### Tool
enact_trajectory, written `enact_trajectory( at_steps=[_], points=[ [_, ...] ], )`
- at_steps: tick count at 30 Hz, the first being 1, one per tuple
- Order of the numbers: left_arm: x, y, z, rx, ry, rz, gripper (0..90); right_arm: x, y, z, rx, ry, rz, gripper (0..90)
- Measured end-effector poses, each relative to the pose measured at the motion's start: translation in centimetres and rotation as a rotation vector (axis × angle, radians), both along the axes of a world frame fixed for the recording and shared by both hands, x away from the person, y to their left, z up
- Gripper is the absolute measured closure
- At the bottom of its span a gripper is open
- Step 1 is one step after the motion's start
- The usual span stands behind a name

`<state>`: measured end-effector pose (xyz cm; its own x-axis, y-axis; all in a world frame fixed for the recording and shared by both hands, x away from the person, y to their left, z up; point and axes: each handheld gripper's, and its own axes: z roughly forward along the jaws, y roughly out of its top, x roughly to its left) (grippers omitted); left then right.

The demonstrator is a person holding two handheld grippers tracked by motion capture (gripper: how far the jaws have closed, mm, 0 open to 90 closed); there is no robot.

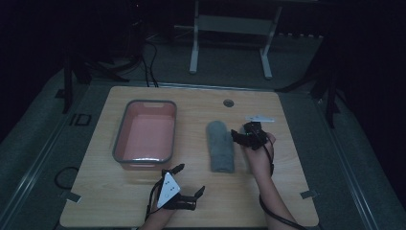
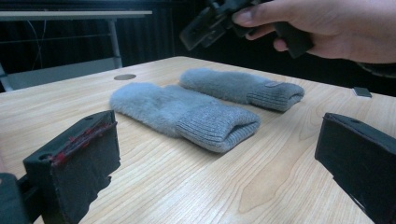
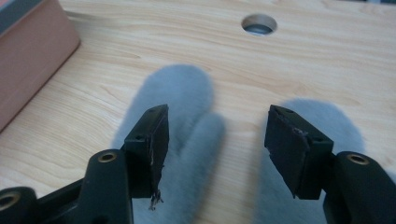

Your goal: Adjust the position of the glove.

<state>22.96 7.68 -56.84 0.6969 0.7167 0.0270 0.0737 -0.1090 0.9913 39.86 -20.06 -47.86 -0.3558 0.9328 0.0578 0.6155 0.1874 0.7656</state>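
Right gripper point(image 3: 217, 154) (jaws apart) hovers over grey mittens point(image 3: 187, 116) — empty.

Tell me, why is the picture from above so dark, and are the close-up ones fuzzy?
The high view is dim all over, so the mittens look like one grey lump beside the pink bin. The left gripper view is brighter and sharp on both mittens, while its own jaws are soft at the edges. The right gripper view blurs the mittens below and keeps the right gripper sharp.

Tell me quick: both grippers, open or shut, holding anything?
Left gripper: open, empty, low over the table.
Right gripper: open, holding nothing, above the two grey mittens.
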Motion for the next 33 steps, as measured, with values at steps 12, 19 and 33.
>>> enact_trajectory(
  at_steps=[12, 19, 33],
  points=[
    [0.0, 0.0, 0.0, -0.003, 0.002, 0.000, 0.1, -0.3, -5.1, -0.4, 0.003, 0.035, -0.051, 42.3],
    [0.0, 0.0, 0.0, -0.005, 0.003, 0.000, 0.1, -0.3, -7.2, -1.7, 0.039, 0.072, -0.078, 43.4],
    [0.0, 0.0, 0.0, -0.005, 0.003, 0.000, 0.1, 0.7, -7.7, -5.3, 0.017, 0.130, -0.121, 42.3]
  ],
)
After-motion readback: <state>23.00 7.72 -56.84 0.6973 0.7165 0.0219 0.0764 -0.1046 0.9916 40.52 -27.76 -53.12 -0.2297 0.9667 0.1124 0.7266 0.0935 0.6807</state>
